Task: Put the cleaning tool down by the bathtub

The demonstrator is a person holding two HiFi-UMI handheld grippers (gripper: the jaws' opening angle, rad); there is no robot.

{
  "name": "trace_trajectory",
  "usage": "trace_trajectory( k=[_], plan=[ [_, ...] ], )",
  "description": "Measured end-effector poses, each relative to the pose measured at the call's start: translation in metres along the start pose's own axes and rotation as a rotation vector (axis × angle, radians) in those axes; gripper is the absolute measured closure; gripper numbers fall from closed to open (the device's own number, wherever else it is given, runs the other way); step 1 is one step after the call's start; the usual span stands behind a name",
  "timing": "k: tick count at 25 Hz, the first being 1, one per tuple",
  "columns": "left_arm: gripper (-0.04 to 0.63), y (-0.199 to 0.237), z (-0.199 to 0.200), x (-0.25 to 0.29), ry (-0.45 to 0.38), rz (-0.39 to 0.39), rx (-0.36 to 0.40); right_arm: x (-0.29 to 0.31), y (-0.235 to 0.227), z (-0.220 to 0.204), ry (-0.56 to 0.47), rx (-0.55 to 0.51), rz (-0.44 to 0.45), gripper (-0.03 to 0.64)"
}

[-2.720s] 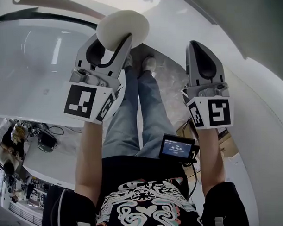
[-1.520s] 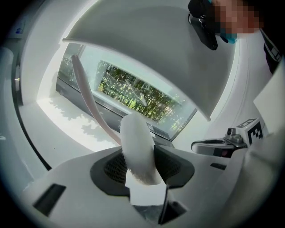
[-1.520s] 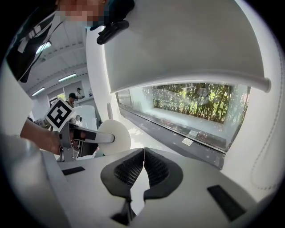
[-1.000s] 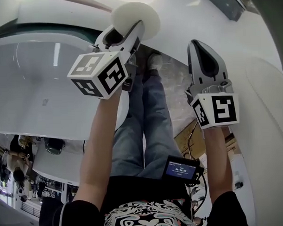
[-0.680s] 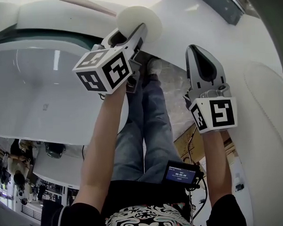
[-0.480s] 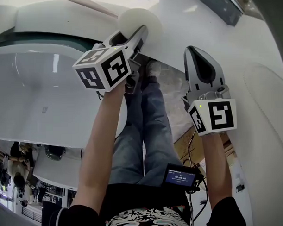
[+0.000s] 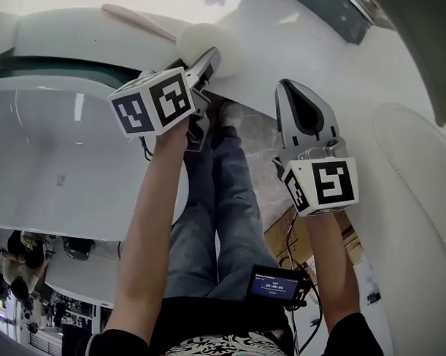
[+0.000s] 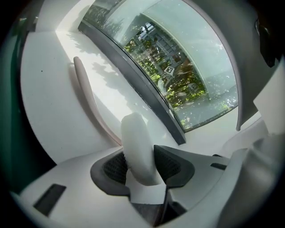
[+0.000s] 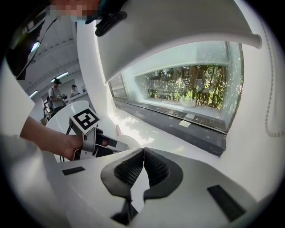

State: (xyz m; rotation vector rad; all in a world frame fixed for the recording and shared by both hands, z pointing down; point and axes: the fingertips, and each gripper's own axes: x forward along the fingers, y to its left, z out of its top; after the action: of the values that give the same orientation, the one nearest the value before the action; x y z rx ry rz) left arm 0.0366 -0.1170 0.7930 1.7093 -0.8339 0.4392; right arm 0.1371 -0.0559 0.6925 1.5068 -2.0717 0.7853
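We are clamping the pink-handled round white scrubber (image 8: 137, 138) with the left gripper (image 8: 141, 162), right gripper (image 9: 143, 156) closed, empty; handle seemingly grounded on the white tub ledge (image 7: 291, 40), so seat the head before releasing.

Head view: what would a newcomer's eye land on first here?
The round white head of the cleaning tool stands out at the top of the view, clamped in the left gripper. Its pale pink handle runs off over the white ledge beside the bathtub. To the right, the right gripper hangs empty with its jaws together.
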Motion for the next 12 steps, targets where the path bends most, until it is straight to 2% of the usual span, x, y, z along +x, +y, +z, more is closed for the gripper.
trace_trajectory(
  k=[12],
  plan=[
    [0.422,-0.0012,-0.004,0.0066,0.056,0.009,0.03,-0.0006,-0.0041,-0.0037,0.009,0.034,-0.012,0.59]
  ],
)
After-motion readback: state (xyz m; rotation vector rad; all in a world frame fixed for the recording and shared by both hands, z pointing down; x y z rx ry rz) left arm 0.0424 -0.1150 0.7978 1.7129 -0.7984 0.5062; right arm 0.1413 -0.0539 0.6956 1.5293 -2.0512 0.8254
